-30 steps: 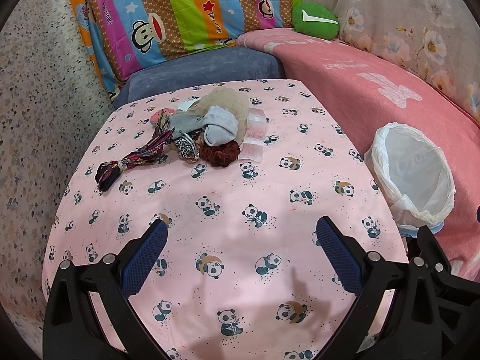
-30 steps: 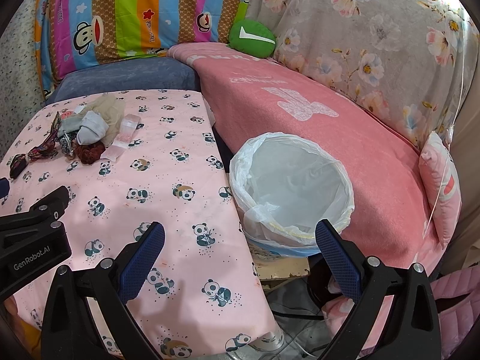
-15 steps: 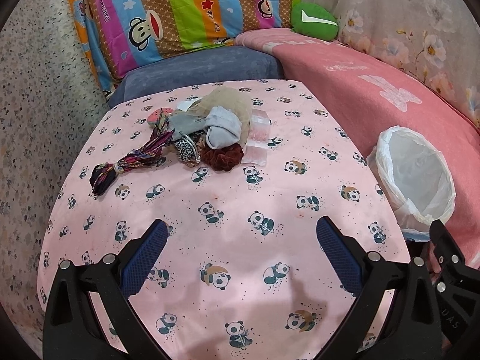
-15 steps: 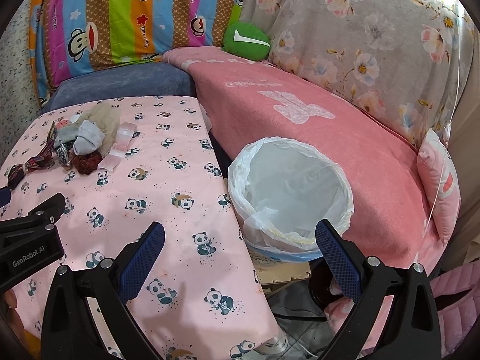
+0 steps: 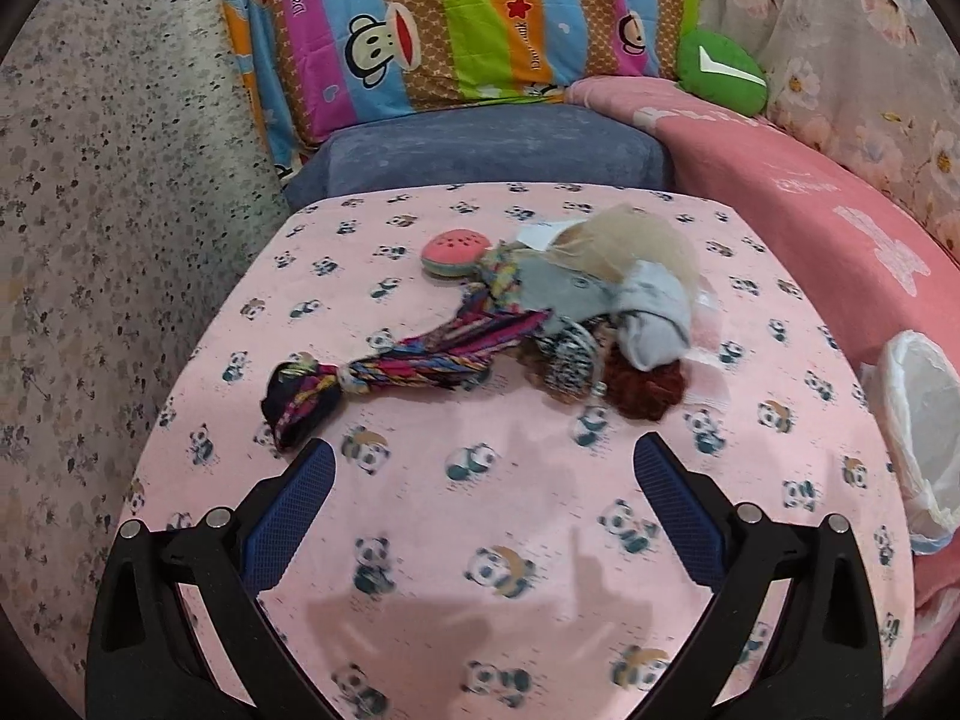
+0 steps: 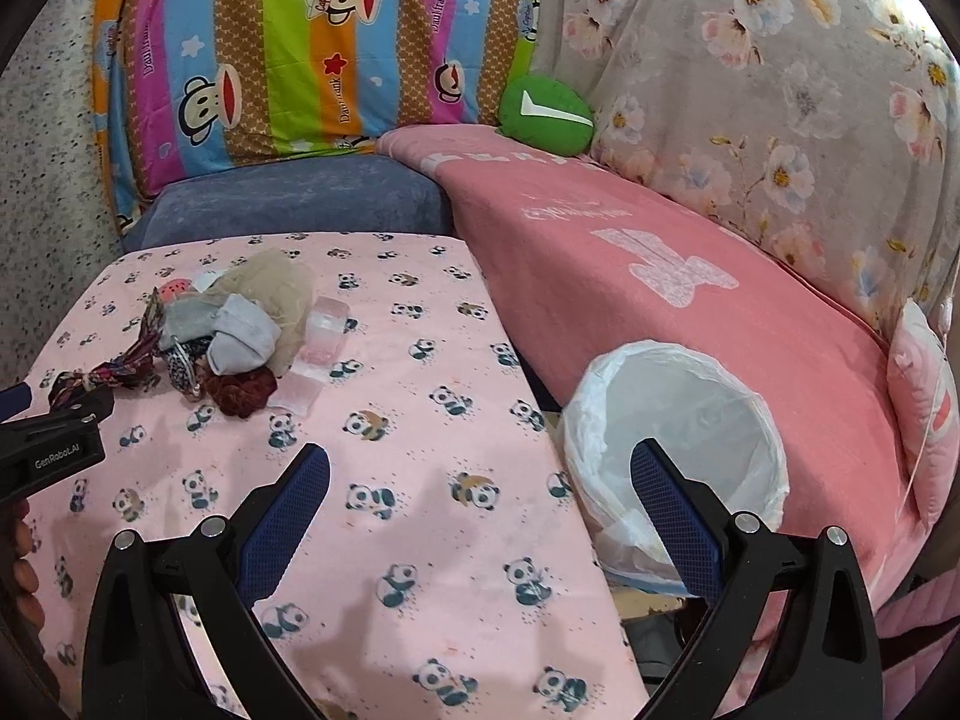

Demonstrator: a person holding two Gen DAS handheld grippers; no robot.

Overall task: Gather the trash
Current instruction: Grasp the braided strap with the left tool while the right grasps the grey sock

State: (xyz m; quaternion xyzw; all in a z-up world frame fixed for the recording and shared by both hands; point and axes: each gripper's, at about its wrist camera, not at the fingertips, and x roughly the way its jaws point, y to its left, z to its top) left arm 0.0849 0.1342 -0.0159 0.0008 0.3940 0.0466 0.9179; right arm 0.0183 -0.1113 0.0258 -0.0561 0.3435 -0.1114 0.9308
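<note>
A heap of small things lies on the pink panda-print table [image 5: 480,540]: a multicoloured braided rope [image 5: 414,354], a watermelon-slice toy [image 5: 450,252], a grey sock [image 5: 654,318], beige mesh [image 5: 642,240], a dark red scrunchie [image 5: 645,387] and clear plastic wrappers [image 6: 318,348]. My left gripper [image 5: 483,471] is open and empty, just short of the heap. My right gripper [image 6: 480,477] is open and empty over the table's right edge. A white-lined trash bin [image 6: 678,420] stands beside the table, also in the left wrist view [image 5: 924,420].
A pink-covered sofa [image 6: 660,276] runs along the right behind the bin. A blue cushion [image 5: 480,144], a striped monkey-print cover [image 5: 456,18] and a green pillow [image 5: 720,69] stand at the back. A speckled wall [image 5: 108,240] is at the left. The left gripper's body [image 6: 48,450] shows in the right wrist view.
My left gripper has moved forward and left toward the heap, which now looms larger. My right gripper has shifted slightly forward; the bin sits closer between its fingers. Both stay open.
</note>
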